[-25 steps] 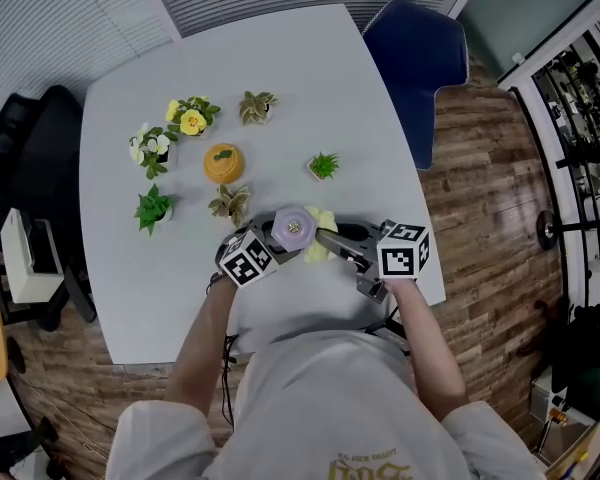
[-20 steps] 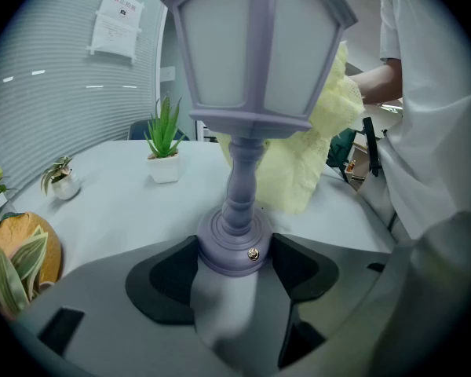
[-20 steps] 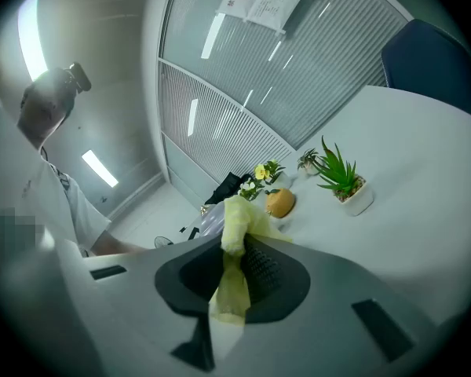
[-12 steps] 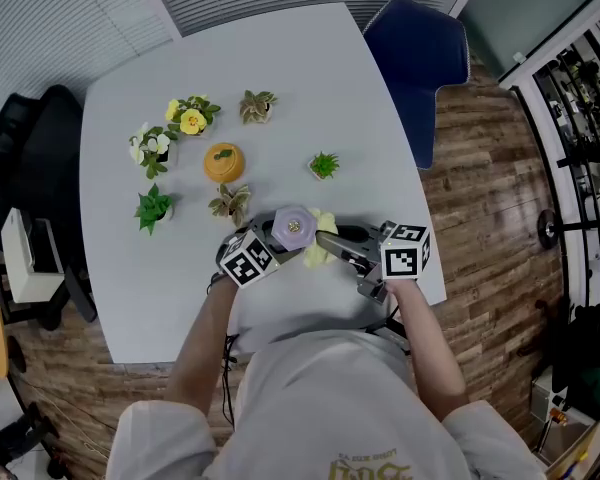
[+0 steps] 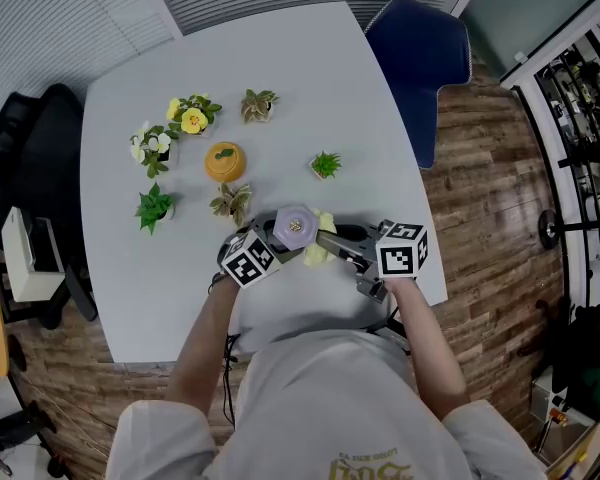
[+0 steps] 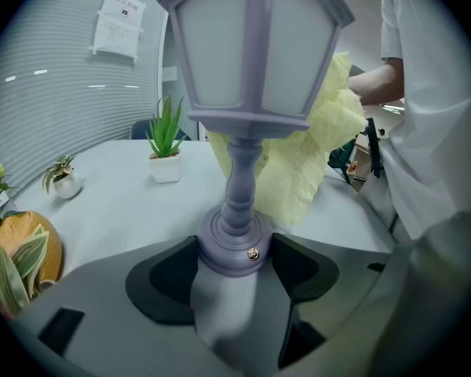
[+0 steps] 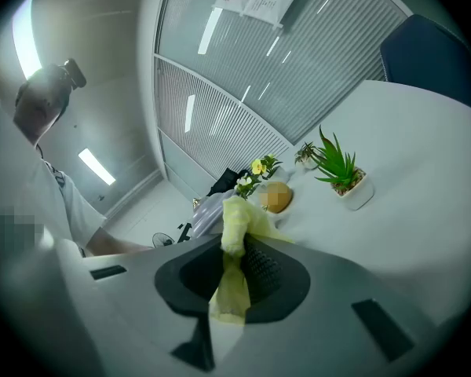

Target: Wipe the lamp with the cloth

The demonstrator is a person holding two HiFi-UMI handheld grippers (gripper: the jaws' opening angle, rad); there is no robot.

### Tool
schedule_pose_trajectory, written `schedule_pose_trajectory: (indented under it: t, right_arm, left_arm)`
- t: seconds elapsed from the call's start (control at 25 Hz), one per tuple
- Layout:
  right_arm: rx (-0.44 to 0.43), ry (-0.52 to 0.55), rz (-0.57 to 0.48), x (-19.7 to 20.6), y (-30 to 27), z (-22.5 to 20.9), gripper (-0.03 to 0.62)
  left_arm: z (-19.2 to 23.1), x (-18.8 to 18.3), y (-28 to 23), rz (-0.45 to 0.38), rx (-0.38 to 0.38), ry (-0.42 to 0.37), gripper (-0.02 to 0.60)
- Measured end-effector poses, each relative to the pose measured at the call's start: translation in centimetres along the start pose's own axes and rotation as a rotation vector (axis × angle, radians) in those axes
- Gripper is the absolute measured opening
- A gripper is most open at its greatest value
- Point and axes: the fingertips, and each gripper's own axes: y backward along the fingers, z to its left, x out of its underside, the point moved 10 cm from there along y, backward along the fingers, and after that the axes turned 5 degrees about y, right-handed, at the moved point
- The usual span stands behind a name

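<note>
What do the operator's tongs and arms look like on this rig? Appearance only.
Light grey bodies with black pads on the left tongs and right tongs; the right pad is finely ribbed. Each carries a white cube with black square markers: left cube, right cube. The person wears a white short-sleeved shirt; a thin black cable runs by the left arm.

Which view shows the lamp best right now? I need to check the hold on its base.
The left gripper view: the lamp fills it, base clamped between the left gripper's jaws, yellow cloth behind. The head view shows only its top from above; the right gripper view only a lilac sliver behind the cloth.
</note>
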Motion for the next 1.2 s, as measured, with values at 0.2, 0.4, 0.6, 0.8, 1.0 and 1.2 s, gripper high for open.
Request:
schedule_pose_trajectory:
  t: [0.2, 0.4, 0.6, 0.8, 1.0, 1.2]
  right_arm:
    - [0.013, -0.01, 0.018, 0.3, -0.2, -0.4, 0.06]
    - [0.035, -0.025, 0.035, 0.5, -0.7, -0.7, 0.06]
    - [0.059, -0.022, 0.047, 0.6, -0.9, -0.9, 0.06]
    - [0.067, -0.003, 0.058, 0.5, -0.8, -0.7, 0.06]
    - [0.063, 0.017, 0.076, 0.7, -0.7, -0.2, 0.06]
    - [0.062, 0.08, 0.13, 1.0, -0.9, 0.7, 0.06]
  left_arm:
    - [-0.1, 0.0, 0.0, 0.001, 0.0, -0.001, 0.304]
    - [0.0, 0.0, 0.1, 0.0, -0.001, 0.0, 0.304]
    - [0.0, 0.1, 0.0, 0.0, 0.001, -0.001, 0.304]
    - [0.0, 0.0, 0.0, 0.0, -0.001, -0.002, 0.304]
    - [0.0, 0.1, -0.1, 0.001, 0.0, -0.001, 0.304]
    - [0.1, 0.2, -0.1, 0.002, 0.001, 0.0, 0.304]
